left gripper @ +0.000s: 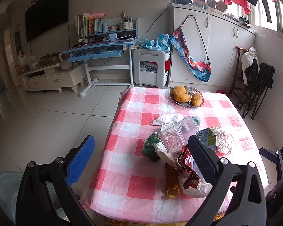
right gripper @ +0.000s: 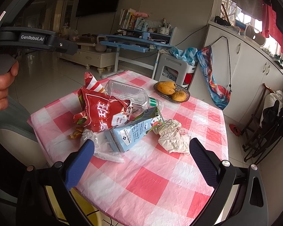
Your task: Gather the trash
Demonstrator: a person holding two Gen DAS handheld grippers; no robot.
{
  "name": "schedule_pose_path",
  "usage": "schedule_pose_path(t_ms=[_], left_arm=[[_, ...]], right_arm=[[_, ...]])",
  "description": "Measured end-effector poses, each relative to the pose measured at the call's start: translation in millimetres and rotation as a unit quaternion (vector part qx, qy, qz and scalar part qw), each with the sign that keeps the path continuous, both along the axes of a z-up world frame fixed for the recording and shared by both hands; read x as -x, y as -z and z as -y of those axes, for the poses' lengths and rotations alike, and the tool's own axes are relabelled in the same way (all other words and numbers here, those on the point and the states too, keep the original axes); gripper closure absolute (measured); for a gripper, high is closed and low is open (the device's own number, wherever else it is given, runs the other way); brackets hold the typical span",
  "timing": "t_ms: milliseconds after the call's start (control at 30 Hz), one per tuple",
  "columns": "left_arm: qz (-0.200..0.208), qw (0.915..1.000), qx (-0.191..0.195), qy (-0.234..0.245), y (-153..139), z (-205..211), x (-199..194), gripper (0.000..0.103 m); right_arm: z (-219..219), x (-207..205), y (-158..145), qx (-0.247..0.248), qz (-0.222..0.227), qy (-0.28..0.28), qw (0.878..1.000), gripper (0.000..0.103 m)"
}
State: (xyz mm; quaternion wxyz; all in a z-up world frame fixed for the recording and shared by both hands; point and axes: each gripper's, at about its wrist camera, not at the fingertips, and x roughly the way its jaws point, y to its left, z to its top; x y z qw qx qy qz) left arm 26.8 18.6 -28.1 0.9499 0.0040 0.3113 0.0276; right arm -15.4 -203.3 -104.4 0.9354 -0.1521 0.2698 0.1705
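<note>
Trash lies in a heap on the pink checked table [left gripper: 134,184] [right gripper: 151,184]. It holds a clear plastic bottle [left gripper: 179,132] [right gripper: 130,92] on its side, a red snack bag [left gripper: 186,165] [right gripper: 101,111], a light blue milk carton [right gripper: 134,131] [left gripper: 207,137], crumpled white paper [right gripper: 173,137] [left gripper: 224,139], orange peel [left gripper: 172,180] [right gripper: 76,132], a green wrapper [left gripper: 151,145] and a thin plastic bag [right gripper: 103,150]. My left gripper [left gripper: 141,162] hovers open just short of the heap. My right gripper [right gripper: 141,162] is open too, over the near table, facing the carton.
A metal bowl of mangoes [left gripper: 186,96] [right gripper: 171,91] sits at the far end of the table. A person's hand [right gripper: 1,86] holds the left gripper's handle at the left. White cabinets [left gripper: 217,43], a blue desk [left gripper: 100,50] and folded chairs [left gripper: 254,86] surround the table.
</note>
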Motion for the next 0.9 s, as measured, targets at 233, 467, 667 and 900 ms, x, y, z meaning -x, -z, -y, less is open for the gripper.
schedule_pose_path(t_ms=[233, 467, 667, 900], left_arm=[[0.0, 1.0, 0.0, 0.0, -0.3, -0.1, 0.0, 0.007], [-0.001, 1.0, 0.0, 0.0, -0.4, -0.3, -0.3, 0.007], [-0.001, 1.0, 0.001, 0.0, -0.7, -0.5, -0.3, 0.007], [-0.001, 1.0, 0.0, 0.0, -1.2, -0.7, -0.1, 0.007]], right_arm=[[0.0, 0.3, 0.9, 0.001, -0.001, 0.0, 1.0, 0.006], [-0.5, 0.1, 2.1, 0.004, -0.004, -0.003, 1.0, 0.006], [-2.7, 0.6, 3.8, 0.008, -0.007, -0.007, 1.0, 0.006], [-4.8, 0.5, 4.9, 0.011, -0.011, -0.011, 1.0, 0.006]])
